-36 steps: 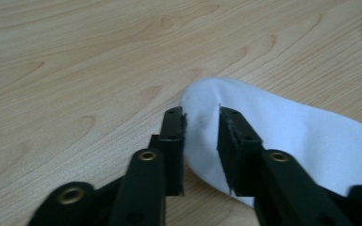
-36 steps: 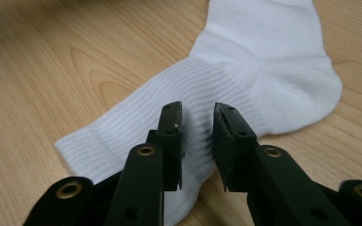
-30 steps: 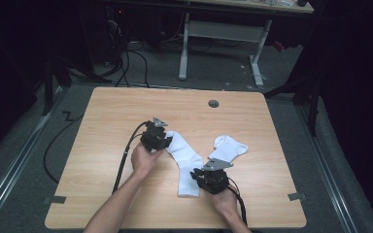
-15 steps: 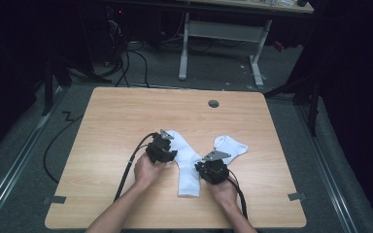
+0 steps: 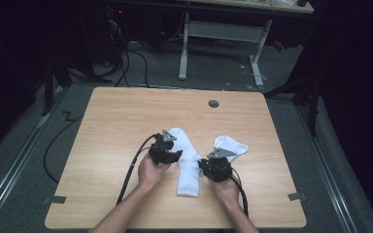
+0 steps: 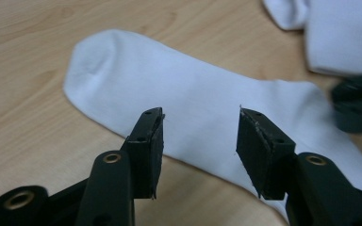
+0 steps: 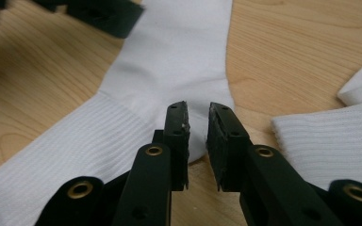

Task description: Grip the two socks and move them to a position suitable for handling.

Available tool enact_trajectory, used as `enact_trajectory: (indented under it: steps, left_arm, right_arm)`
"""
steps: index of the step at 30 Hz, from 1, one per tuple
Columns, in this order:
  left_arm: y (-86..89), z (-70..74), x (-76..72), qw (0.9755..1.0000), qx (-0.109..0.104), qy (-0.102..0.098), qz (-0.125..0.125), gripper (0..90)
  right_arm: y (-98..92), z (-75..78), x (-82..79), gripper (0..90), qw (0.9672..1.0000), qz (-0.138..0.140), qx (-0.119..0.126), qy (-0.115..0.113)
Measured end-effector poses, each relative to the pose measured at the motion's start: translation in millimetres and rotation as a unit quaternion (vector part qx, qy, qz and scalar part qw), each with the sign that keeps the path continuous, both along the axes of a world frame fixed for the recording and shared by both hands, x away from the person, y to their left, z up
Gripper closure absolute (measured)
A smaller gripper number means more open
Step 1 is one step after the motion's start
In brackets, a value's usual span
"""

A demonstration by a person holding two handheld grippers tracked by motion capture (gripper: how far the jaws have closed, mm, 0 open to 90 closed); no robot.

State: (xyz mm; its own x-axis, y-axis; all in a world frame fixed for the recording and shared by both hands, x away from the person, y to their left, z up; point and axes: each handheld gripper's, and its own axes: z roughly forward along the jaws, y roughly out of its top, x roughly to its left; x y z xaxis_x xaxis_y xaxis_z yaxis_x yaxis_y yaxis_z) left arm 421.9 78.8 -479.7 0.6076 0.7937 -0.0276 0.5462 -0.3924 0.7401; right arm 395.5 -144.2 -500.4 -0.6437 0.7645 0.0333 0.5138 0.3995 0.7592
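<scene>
A long white sock (image 5: 187, 165) lies flat on the wooden table (image 5: 116, 126), toe at the far end. A second white sock (image 5: 232, 144) lies bunched to its right. My left gripper (image 5: 171, 154) sits at the long sock's left edge. In the left gripper view its jaws stand wide open (image 6: 200, 117) just over the sock's foot (image 6: 193, 94). My right gripper (image 5: 211, 165) is at the sock's right edge. Its jaws (image 7: 198, 110) are a narrow gap apart, tips at the heel (image 7: 169, 70), with nothing pinched that I can see.
A round cable hole (image 5: 213, 103) sits near the table's far edge. Black cables (image 5: 131, 174) trail from both grippers toward the near edge. Tape marks (image 5: 296, 196) flag the near corners. In the right gripper view the ribbed second sock (image 7: 330, 141) lies close on the right.
My left gripper has come nearer and rightward along the long sock. My right gripper has moved a little forward onto the sock's heel. The socks have not shifted.
</scene>
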Motion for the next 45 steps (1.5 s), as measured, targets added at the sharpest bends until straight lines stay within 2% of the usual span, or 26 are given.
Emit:
enact_trajectory:
  steps: [4, 7, 12, 13, 16, 18, 22, 28, 31, 35, 39, 42, 45]
  left_arm:
    - [-4.3, -3.9, -21.9, 0.9996, 0.007, -0.005, -0.026, 50.1]
    - [-7.5, -9.2, -30.1, 0.9995, 0.012, -0.006, -0.027, 48.4]
    - [-10.5, -20.5, -31.9, 0.9995, 0.020, 0.004, -0.025, 47.4]
    - [-10.2, -21.4, -32.4, 0.9995, 0.018, 0.003, -0.026, 47.5]
    - [-10.0, -21.5, -33.4, 0.9994, 0.024, -0.002, -0.026, 47.5]
    - [-9.3, -22.2, -33.2, 0.9995, 0.021, -0.002, -0.024, 47.3]
    - [-6.1, -21.7, -34.1, 0.9997, 0.016, -0.004, -0.015, 46.2]
    - [14.5, -14.4, -36.1, 0.9997, -0.017, -0.014, 0.009, 41.4]
    - [26.6, -10.7, -36.7, 0.9993, -0.023, -0.018, 0.024, 40.5]
    - [43.3, -9.5, -37.4, 0.9986, -0.020, -0.020, 0.045, 39.9]
    - [65.4, -13.9, -39.8, 0.9967, -0.036, -0.010, 0.072, 39.3]
    - [72.4, -15.4, -40.8, 0.9961, -0.035, -0.005, 0.080, 38.8]
    - [80.4, -16.6, -43.4, 0.9952, -0.033, -0.009, 0.092, 38.8]
  right_arm:
    - [4.9, 2.5, 7.3, 79.7, 1.0000, -0.002, -0.010, 0.000]
    - [10.2, 2.7, 13.9, 80.0, 0.9999, -0.004, -0.015, -0.001]
    - [12.8, 0.1, 19.2, 79.9, 0.9998, -0.006, -0.021, 0.003]
    - [12.8, -2.0, 22.5, 79.8, 0.9996, -0.007, -0.027, 0.006]
    - [11.1, -2.8, 25.4, 79.2, 0.9997, -0.009, -0.020, 0.010]
    - [11.0, -2.7, 26.3, 78.1, 0.9997, -0.011, -0.022, 0.009]
    - [11.3, -2.4, 25.7, 71.0, 0.9997, -0.011, -0.019, 0.010]
    - [8.8, 1.3, 22.0, 58.2, 0.9998, -0.015, -0.015, 0.003]
    - [6.2, 4.5, 19.0, 52.5, 0.9998, -0.014, -0.013, -0.006]
    - [2.9, 6.3, 16.6, 50.3, 0.9997, -0.019, -0.010, -0.015]
    - [-3.3, 9.2, 15.0, 50.5, 0.9995, -0.025, -0.009, -0.014]
    - [-6.5, 11.0, 13.8, 50.7, 0.9995, -0.028, -0.006, -0.017]
    - [-11.6, 13.6, 12.5, 51.1, 0.9992, -0.033, -0.001, -0.021]
